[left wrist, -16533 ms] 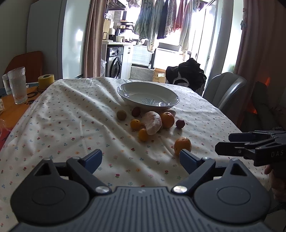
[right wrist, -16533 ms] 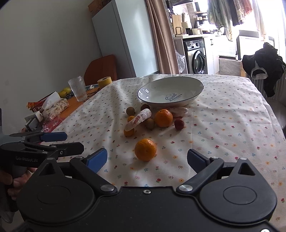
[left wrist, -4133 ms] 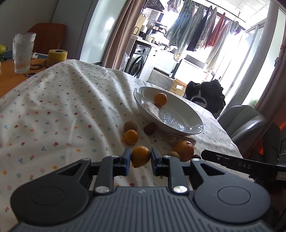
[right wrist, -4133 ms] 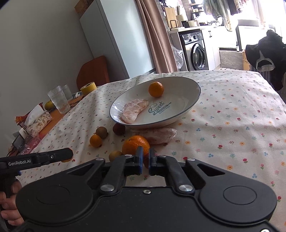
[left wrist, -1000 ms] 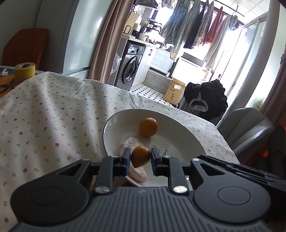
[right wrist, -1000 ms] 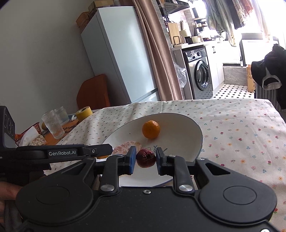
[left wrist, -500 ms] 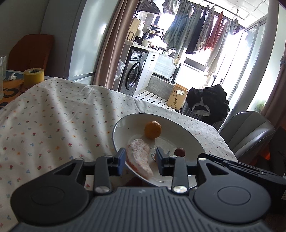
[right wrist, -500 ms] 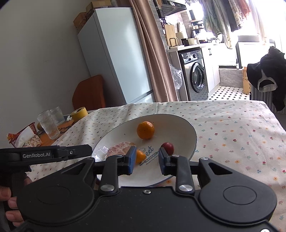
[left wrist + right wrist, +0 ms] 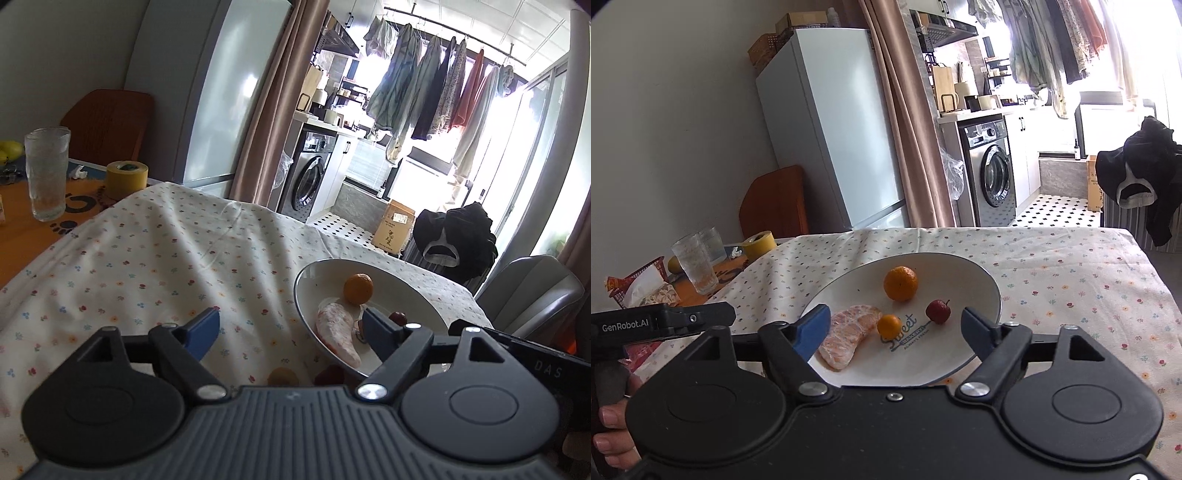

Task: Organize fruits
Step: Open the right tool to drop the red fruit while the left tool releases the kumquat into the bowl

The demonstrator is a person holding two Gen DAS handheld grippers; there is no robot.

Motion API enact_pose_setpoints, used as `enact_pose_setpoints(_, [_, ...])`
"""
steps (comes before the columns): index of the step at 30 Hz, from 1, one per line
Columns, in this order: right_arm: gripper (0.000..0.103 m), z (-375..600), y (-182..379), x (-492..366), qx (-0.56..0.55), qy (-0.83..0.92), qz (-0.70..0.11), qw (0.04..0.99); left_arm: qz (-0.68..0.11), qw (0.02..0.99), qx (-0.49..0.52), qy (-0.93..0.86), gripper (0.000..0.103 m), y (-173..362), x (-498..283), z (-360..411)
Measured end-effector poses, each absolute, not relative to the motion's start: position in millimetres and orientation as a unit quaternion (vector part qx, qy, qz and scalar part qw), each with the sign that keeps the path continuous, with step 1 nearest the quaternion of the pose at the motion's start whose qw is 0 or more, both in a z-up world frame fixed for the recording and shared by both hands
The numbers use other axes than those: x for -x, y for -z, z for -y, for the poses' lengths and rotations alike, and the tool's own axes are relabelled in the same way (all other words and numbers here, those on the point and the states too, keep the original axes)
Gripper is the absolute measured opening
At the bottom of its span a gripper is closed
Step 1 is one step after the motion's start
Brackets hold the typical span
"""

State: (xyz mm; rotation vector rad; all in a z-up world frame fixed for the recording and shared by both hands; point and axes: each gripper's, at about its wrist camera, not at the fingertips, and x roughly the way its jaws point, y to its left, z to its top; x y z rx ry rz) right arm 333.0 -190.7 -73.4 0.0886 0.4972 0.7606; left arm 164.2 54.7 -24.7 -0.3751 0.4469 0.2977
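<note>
Glossy white bowl (image 9: 982,291) holds a dimpled tangerine (image 9: 900,283), peeled citrus segment (image 9: 846,334), small kumquat (image 9: 889,326), red hawthorn (image 9: 938,311). Flower-print tablecloth (image 9: 155,254); washing machine (image 9: 990,173) beyond. Left gripper (image 9: 290,326) and right gripper (image 9: 895,330) both spread wide, empty, level near the bowl.

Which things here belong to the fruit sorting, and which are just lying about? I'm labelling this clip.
Belongs to the job:
- bowl
- tangerine
- small orange fruit
- red fruit
- peeled citrus piece
- two fruits on the cloth by the bowl
- left claw and right claw, both open

Just lying about:
- drinking glass
- yellow tape roll
- snack basket
</note>
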Motion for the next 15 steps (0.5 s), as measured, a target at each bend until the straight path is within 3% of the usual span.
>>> enact_pose_setpoints(6, [0.103, 195, 66, -317, -0.049, -0.371, -0.229, 0.899, -0.205, 0.948, 0.190, -0.154, 0.089, 22, -147, -58])
enact_pose_setpoints(15, [0.103, 195, 61, -298, -0.047, -0.368, -0.230, 0.900, -0.193, 0.952, 0.192, -0.139, 0.091, 20, -125, -57])
